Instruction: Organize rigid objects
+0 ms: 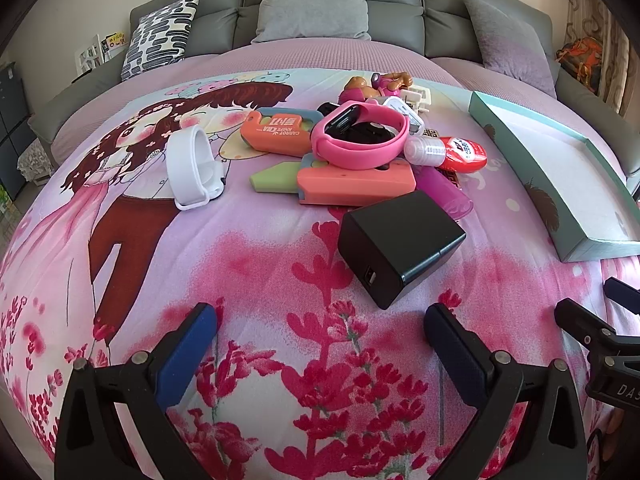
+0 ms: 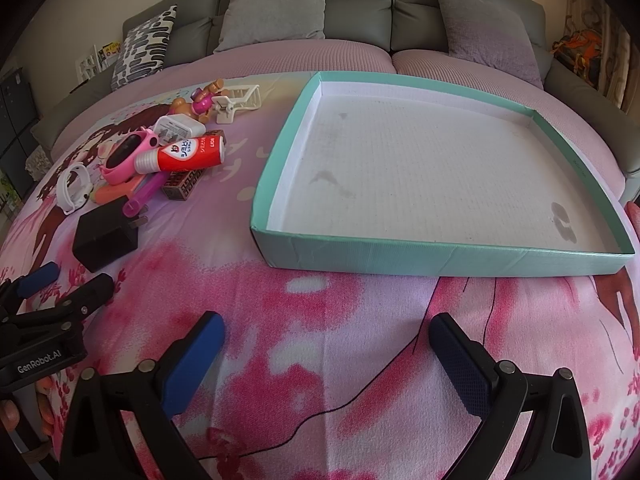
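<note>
A heap of small objects lies on the pink printed bedspread: a black charger block (image 1: 400,246) (image 2: 105,236) nearest, a pink watch (image 1: 360,136) (image 2: 128,154), a white watch band (image 1: 194,166) (image 2: 74,187), orange carrot knives (image 1: 356,182), a red-and-white bottle (image 1: 450,152) (image 2: 180,156) and a magenta tube (image 1: 448,194). My left gripper (image 1: 320,344) hovers open just short of the charger. My right gripper (image 2: 326,354) is open in front of the shallow teal box (image 2: 436,254) (image 1: 520,140), whose white floor holds nothing.
Farther back in the heap sit a toy figure (image 2: 202,98), a white clip (image 2: 236,102), a white plug (image 2: 178,128) and a brown patterned box (image 2: 184,184). Grey pillows (image 1: 314,6) and a patterned cushion (image 1: 160,34) line the headboard. A hand's fingers (image 2: 10,414) show at the left edge.
</note>
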